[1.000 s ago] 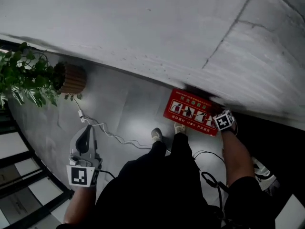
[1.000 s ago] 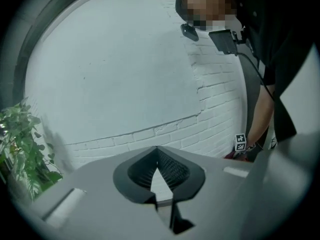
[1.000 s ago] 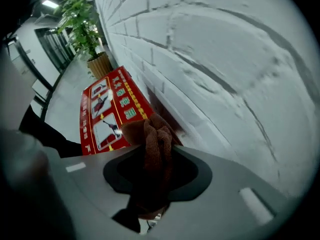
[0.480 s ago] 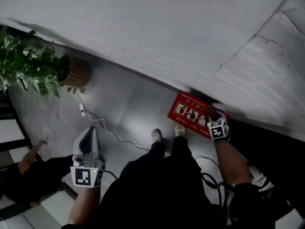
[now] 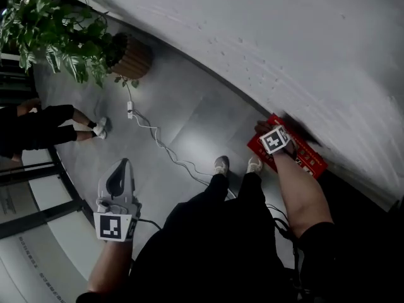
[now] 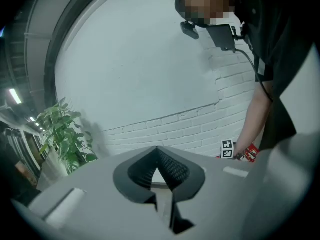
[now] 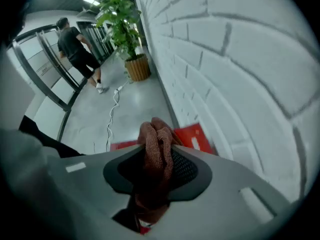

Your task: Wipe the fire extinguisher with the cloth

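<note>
The right gripper (image 7: 159, 159) is clamped on a bunched rust-brown cloth (image 7: 156, 134), which sticks out past the jaw tips. Over the last second it has swept along the red box (image 5: 304, 158) at the foot of the white brick wall (image 5: 284, 36). It was at one end of the box and now sits over the other, with most of the red face trailing off behind it. That reads as one wiping pass just finished. The extinguisher itself cannot be made out; the red box is probably its case, lying flat where wall meets floor, right by the person's shoes.

The head view has swung too. The potted plant (image 5: 63, 30) and white cable (image 5: 158, 145) have shifted, and a second person (image 5: 44, 122) now walks past at the left.

The left gripper (image 5: 124, 164) hangs low beside the leg — jaws together, nothing in them — and has taken no part.
</note>
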Demonstrator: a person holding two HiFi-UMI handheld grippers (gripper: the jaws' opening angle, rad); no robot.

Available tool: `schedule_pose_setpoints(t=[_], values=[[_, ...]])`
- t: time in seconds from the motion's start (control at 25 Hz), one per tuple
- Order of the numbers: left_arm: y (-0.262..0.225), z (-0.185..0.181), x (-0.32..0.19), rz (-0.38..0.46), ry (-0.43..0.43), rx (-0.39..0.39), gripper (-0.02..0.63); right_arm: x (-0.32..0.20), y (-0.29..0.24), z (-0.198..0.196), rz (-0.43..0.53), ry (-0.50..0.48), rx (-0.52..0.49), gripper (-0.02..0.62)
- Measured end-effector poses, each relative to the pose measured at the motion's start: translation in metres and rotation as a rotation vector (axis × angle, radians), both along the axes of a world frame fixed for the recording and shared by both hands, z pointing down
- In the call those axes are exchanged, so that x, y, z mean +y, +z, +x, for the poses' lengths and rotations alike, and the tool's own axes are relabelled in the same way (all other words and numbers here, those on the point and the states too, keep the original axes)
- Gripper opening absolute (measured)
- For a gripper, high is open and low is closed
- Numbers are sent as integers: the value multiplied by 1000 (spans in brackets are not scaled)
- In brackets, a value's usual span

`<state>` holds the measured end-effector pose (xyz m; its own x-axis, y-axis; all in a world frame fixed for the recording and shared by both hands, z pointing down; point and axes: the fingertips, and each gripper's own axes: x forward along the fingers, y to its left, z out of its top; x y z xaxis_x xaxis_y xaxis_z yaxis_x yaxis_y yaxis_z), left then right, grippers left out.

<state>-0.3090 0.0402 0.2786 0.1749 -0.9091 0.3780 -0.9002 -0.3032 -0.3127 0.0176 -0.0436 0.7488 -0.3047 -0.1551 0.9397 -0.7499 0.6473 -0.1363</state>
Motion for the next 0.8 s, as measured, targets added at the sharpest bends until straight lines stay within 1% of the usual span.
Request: schedule_pose_setpoints(t=[0.04,0.12,0.2,0.32,0.4,0.56,0.64,0.72,0.76,0.8], values=[[-2,1,1,3,3,1,-2,14,5,10,-17,3,9,120],[-6,6,-2,12,19,7,-2,37,6,33,0,-1,24,118],[-6,17,-13,18,51,22,-2,58,4,63,10,32,42,118],[-5,44,-34,33,125,50,-2,91,0,112,1,137,62,118],[-3,66,-46,37,184,64,-2,117,-1,145,-9,189,87,118],[7,104,-63,18,296,87,-2,170,-5,217,-34,325,147,118],[14,113,-68,4,330,107,-2,199,-5,251,-74,421,185,118],[17,117,-70,-1,346,131,-2,231,-11,279,-159,533,240,118],[17,119,-70,2,351,138,-2,243,-18,286,-195,572,258,117],[16,119,-70,9,350,144,-2,243,-24,286,-190,578,256,117]])
